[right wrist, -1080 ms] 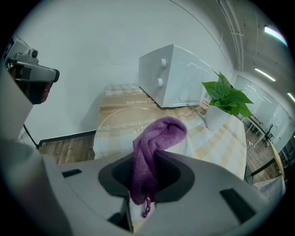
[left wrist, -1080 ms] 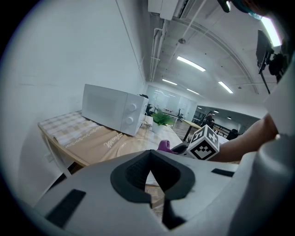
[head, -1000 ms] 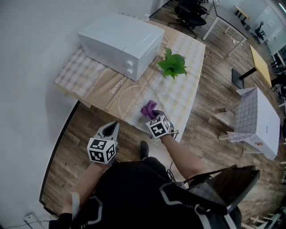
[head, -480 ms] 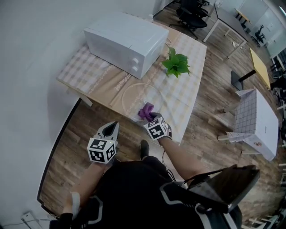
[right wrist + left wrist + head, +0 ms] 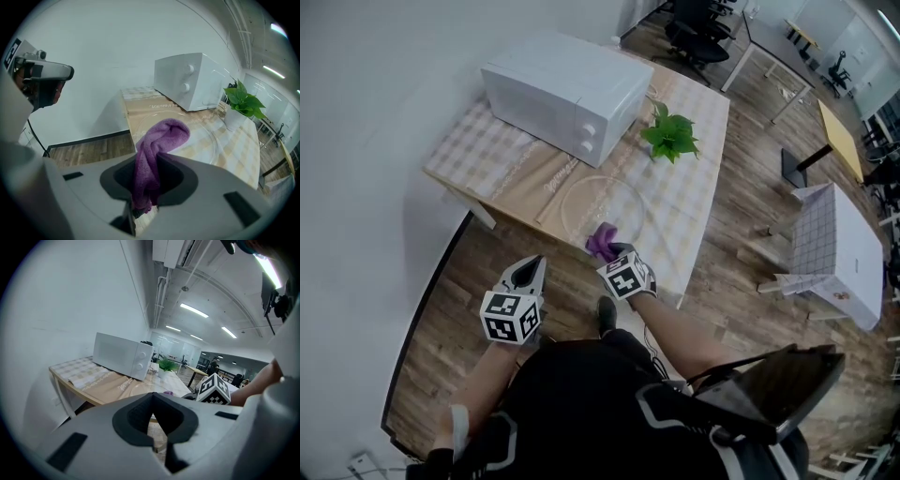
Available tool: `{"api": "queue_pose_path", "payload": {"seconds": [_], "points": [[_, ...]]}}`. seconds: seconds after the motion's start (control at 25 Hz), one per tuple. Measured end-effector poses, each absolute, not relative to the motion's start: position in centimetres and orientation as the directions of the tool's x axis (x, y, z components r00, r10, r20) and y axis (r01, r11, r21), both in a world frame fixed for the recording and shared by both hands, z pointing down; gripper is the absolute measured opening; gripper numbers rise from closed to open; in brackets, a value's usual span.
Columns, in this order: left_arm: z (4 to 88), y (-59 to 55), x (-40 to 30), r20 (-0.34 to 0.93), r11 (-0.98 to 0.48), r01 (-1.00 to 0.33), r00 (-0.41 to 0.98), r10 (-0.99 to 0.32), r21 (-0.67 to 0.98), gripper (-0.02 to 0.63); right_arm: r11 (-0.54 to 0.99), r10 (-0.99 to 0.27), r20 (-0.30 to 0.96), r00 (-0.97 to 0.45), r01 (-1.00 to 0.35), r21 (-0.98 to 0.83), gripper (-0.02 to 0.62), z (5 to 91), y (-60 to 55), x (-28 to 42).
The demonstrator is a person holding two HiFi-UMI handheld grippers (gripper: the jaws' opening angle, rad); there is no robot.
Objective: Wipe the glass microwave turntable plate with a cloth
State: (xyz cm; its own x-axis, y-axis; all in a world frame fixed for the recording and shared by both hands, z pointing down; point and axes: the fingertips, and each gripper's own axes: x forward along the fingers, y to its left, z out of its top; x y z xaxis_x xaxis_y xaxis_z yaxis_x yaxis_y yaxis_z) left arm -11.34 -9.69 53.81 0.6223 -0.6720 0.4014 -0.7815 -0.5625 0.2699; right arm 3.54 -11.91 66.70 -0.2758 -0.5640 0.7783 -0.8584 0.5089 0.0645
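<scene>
The clear glass turntable plate (image 5: 598, 204) lies flat on the table in front of the microwave. A purple cloth (image 5: 602, 242) rests at the plate's near rim, and my right gripper (image 5: 615, 253) is shut on it. In the right gripper view the cloth (image 5: 158, 149) rises out of the jaws and folds over above the plate (image 5: 197, 133). My left gripper (image 5: 530, 272) hangs off the table's near edge, over the floor and left of the plate, shut with nothing in it. Its view shows the jaws meeting (image 5: 153, 398).
A white microwave (image 5: 569, 92) stands at the table's back left, with a green potted plant (image 5: 671, 136) to its right. The checked tablecloth (image 5: 689, 202) covers the table's right side. Wooden floor lies below the table's near edge, with the person's shoe (image 5: 604, 315) on it.
My right gripper has drawn the purple cloth leftward and toward the plate's near rim. The left gripper has stayed where it was.
</scene>
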Motion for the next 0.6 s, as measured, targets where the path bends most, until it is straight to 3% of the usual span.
{"api": "queue_pose_path", "payload": {"seconds": [0.28, 0.6], "points": [[51.4, -10.0, -12.6, 0.359, -0.576, -0.776, 0.631, -0.688, 0.259, 0.002, 0.478, -0.590, 0.743, -0.316, -0.878, 0.006, 0.095, 64.0, -11.1, 2.0], [47.1, -10.8, -13.0, 0.305, -0.580, -0.783, 0.622, -0.721, 0.225, 0.002, 0.465, -0.713, 0.575, -0.402, -0.884, -0.041, 0.094, 54.7, -11.7, -0.2]]}}
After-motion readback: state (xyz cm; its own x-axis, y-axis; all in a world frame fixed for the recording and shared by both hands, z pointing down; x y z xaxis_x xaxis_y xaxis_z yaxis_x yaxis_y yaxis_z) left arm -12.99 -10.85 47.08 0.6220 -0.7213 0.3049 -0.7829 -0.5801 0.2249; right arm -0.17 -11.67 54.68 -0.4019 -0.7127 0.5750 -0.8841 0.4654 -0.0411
